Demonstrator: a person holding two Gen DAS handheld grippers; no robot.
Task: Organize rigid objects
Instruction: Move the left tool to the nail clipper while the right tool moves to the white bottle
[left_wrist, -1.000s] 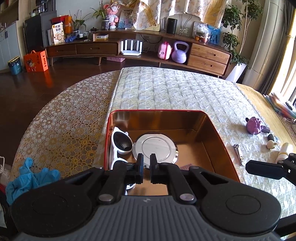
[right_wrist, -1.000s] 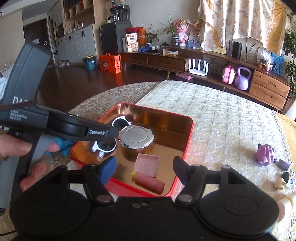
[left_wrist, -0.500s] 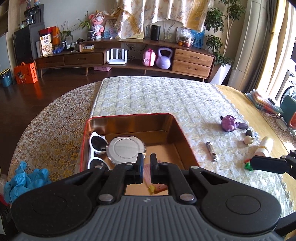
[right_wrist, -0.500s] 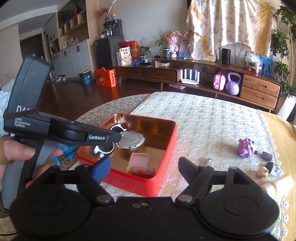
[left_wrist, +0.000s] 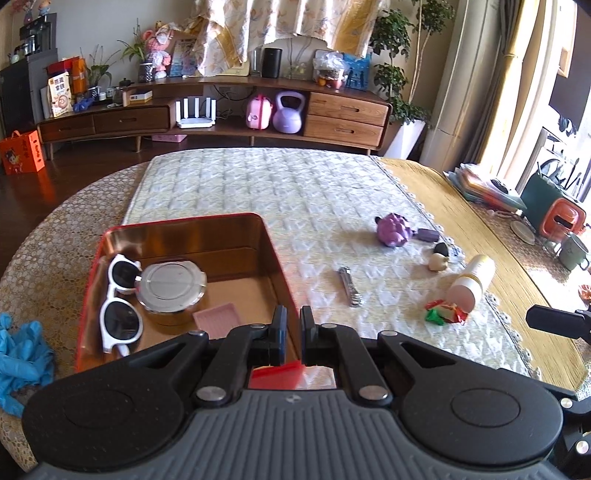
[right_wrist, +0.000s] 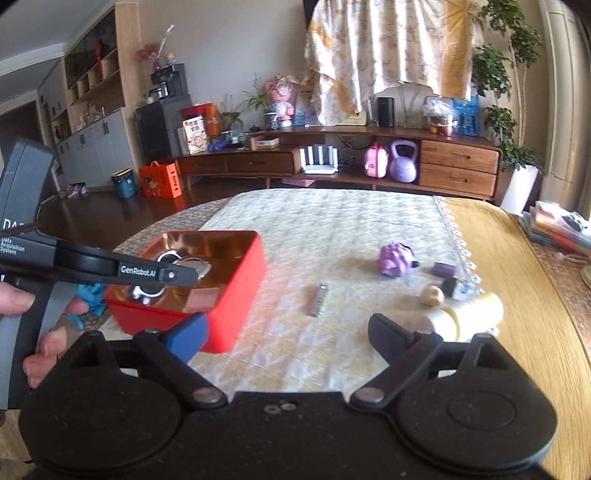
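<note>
The left gripper (left_wrist: 291, 325) is clenched with nothing seen between its fingers, hovering at the near right corner of the red tin (left_wrist: 273, 251). The right gripper (right_wrist: 288, 332) is being opened, nothing between its jaws, and is aimed over the quilted cloth where the nail clipper (right_wrist: 318, 300), the purple toy (right_wrist: 395, 260) and the cream bottle (right_wrist: 469, 314) lie loose, well apart from the tin. Sunglasses (left_wrist: 120, 295), a round silver lid (left_wrist: 170, 285) and a pink tray (left_wrist: 218, 319) are already held in the tin. A slip is judged likely with the clipper — thin and flat on soft cloth — and the lying bottle could be nudged into rolling. "GenRobot.AI" and "Data Acquisition System" are read on the left tool.
</note>
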